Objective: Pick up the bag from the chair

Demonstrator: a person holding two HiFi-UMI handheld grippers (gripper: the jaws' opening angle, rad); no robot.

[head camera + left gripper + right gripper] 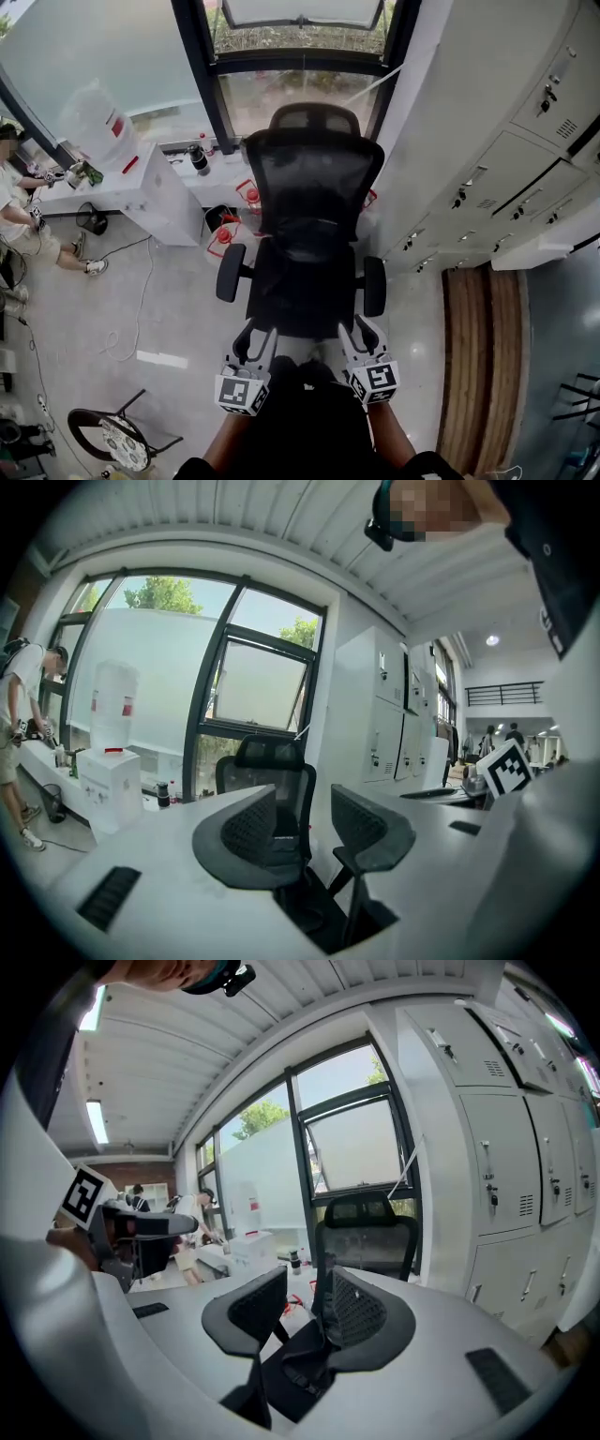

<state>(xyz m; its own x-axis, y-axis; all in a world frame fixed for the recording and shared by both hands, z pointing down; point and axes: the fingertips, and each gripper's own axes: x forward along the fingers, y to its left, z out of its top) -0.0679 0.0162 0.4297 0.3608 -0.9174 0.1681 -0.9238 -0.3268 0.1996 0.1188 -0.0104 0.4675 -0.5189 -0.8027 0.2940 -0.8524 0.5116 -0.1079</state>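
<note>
While my forearms reach forward side by side, I hold the left gripper (255, 336) and right gripper (361, 333) nearly level at the chair (314, 178) front, jaws spread on nothing, black bag (298, 1365) on its seat.

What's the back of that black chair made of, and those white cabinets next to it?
The chair back looks like black mesh stretched on a plastic frame; the weave looks fine and slightly see-through. The cabinets are probably painted metal with a matte white finish, judging by the flat doors, vent slots and small key locks.
</note>
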